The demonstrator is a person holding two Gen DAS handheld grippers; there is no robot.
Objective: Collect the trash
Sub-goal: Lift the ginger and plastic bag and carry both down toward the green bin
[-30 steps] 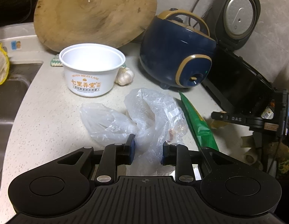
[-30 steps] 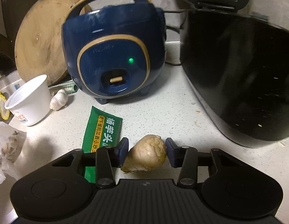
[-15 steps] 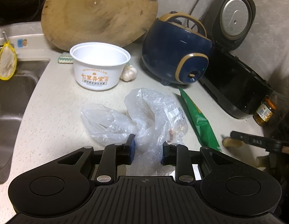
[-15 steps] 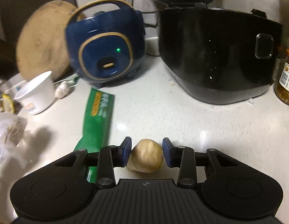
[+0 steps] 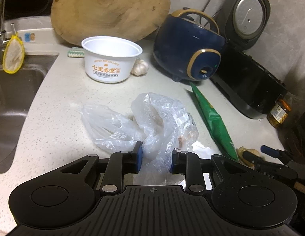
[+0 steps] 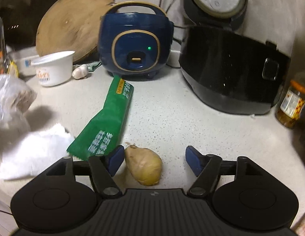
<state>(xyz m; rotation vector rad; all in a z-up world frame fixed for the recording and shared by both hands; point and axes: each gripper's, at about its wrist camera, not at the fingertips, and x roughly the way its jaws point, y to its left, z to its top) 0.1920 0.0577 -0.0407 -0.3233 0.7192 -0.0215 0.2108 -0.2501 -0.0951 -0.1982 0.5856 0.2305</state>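
The right gripper [image 6: 153, 158], jaws just opening wide, is hovering around a tan ginger piece [image 6: 145, 165] lying beside the green wrapper [image 6: 107, 124] on the counter [image 6: 191, 118].

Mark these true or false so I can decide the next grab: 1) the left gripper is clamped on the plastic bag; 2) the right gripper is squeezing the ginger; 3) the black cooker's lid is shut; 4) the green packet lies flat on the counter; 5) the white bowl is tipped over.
1) True: the left gripper pinches the plastic bag between its pads.
2) False: the right gripper has just been opening; the ginger lies between wide jaws, and the right pad stands clear of it.
3) False: the black cooker has its lid up.
4) True: the green packet lies flat on the counter.
5) False: the white bowl stands upright.
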